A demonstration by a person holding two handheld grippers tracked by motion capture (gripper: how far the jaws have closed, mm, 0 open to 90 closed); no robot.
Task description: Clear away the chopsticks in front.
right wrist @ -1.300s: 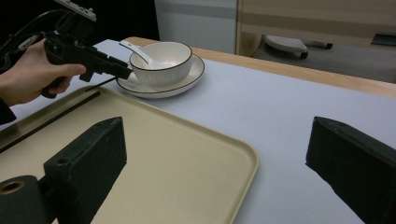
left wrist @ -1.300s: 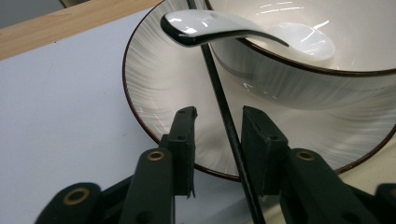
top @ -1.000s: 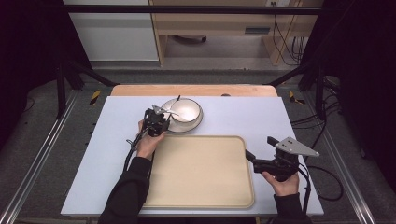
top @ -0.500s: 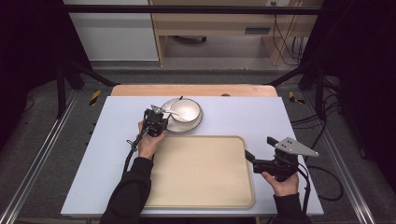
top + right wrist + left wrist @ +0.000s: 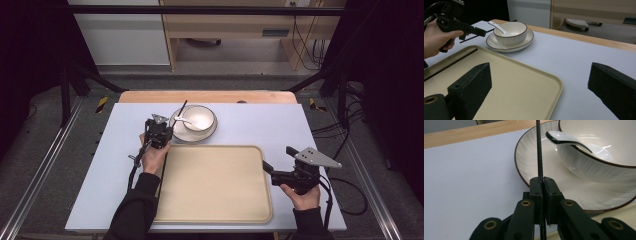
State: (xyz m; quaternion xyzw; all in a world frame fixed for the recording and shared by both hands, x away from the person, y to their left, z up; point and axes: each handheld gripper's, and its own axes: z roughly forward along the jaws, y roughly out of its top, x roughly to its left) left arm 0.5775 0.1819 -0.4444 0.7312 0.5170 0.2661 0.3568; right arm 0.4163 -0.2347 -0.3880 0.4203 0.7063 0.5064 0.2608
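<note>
Chopstick [image 5: 539, 150], thin and dark, is pinched upright between the closed jaws of the left gripper [image 5: 162, 131], just beside the plate [image 5: 176, 134] bearing bowl [image 5: 199, 118] and spoon [image 5: 182, 120], apparently so it can be carried. The right gripper [image 5: 267, 167] is held spread beside the tray [image 5: 215, 185], ready.

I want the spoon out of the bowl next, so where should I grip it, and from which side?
Take the spoon by its handle, which rises over the rim of the bowl on the side toward the left gripper. Come down from above there, with the jaws across the slim handle. The scoop lies low inside the bowl, walled off.
</note>
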